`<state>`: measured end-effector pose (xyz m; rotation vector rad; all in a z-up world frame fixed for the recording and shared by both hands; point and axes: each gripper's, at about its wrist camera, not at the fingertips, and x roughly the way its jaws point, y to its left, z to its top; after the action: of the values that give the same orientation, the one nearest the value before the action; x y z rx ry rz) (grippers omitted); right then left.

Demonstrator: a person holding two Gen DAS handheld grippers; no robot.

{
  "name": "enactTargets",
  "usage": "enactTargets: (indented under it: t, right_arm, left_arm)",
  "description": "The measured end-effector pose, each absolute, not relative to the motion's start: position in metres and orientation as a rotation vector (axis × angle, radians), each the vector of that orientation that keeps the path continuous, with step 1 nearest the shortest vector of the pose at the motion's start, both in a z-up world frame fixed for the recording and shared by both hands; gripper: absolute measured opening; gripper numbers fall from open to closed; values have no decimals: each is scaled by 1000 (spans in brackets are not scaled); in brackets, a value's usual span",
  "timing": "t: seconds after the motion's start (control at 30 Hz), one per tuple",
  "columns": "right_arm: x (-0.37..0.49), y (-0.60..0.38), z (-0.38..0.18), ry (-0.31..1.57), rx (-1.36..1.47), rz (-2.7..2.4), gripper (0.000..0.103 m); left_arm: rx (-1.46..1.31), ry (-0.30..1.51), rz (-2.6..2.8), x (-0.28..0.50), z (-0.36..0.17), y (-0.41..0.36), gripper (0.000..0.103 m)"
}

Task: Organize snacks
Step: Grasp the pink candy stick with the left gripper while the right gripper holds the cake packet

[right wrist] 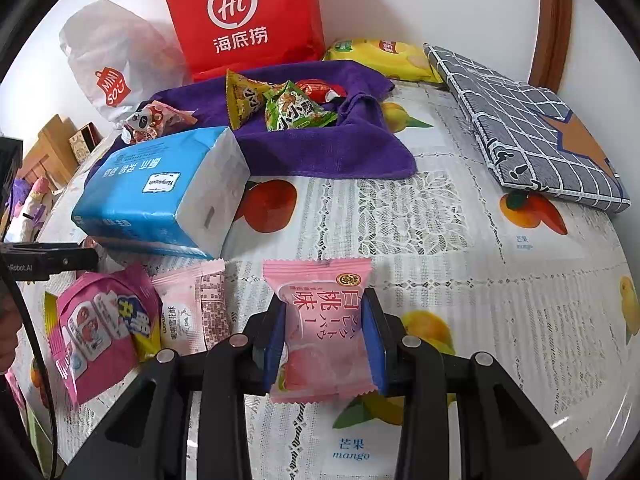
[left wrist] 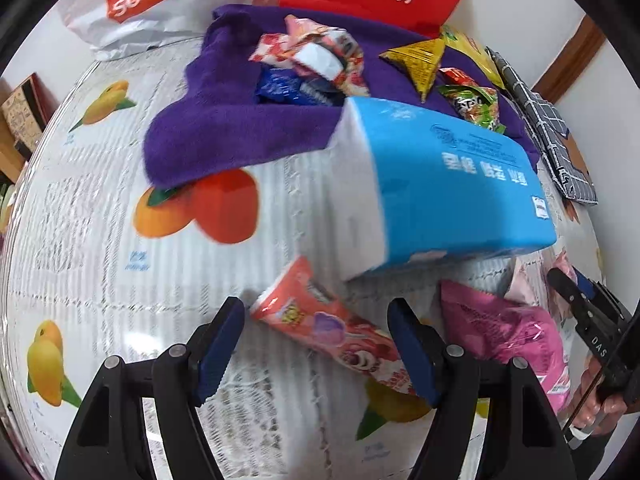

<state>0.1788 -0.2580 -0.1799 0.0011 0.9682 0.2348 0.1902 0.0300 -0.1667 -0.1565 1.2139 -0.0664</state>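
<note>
A long red strawberry snack packet [left wrist: 332, 332] lies slanted on the fruit-print tablecloth [left wrist: 100, 240], between the fingers of my left gripper [left wrist: 316, 340]. The gripper stands open; its pads look apart from the packet. My right gripper [right wrist: 324, 304] is shut on a pink peach snack packet [right wrist: 320, 320], held upright above the cloth. Several snacks [right wrist: 292, 112] lie piled on a purple towel [right wrist: 320, 152] at the back. Two more pink packets [right wrist: 100, 328] [right wrist: 192, 308] lie to the left of the right gripper.
A blue tissue pack [left wrist: 440, 184] lies just beyond the left gripper. Behind the towel stand a red bag [right wrist: 244, 16] and a white bag [right wrist: 116, 60]. A folded grey checked cloth [right wrist: 532, 132] and a yellow chip bag [right wrist: 380, 56] lie at the back right.
</note>
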Motion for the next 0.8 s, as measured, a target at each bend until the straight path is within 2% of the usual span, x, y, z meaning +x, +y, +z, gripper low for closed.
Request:
enactTargets:
  t: [0.33,0.37,0.43,0.5,0.73,0.8]
  right_arm:
    - [179,-250,-174,953,-8,249,36]
    - [178,-250,-174,952,-10,249,36]
    - [176,-249,-172,949,-13,250,36]
    - [174,-251,-171,946,-15,245,36]
    - [170,-256,-166,936,-9,231,36]
    - [168,-256,-164,931,-10,234,36]
  left_arm:
    - [-153,1209,-90,177,-166,28,71]
    - [-151,1201,-93,176,-165,27,68]
    - [-154,1186,-99,175,-164,26,56]
    - [-169,1176,-134,175,-163,25,33]
    - [-193,1197,-159,172,-159,22,34]
    - [-188,1211,-153,170,-158,21,48]
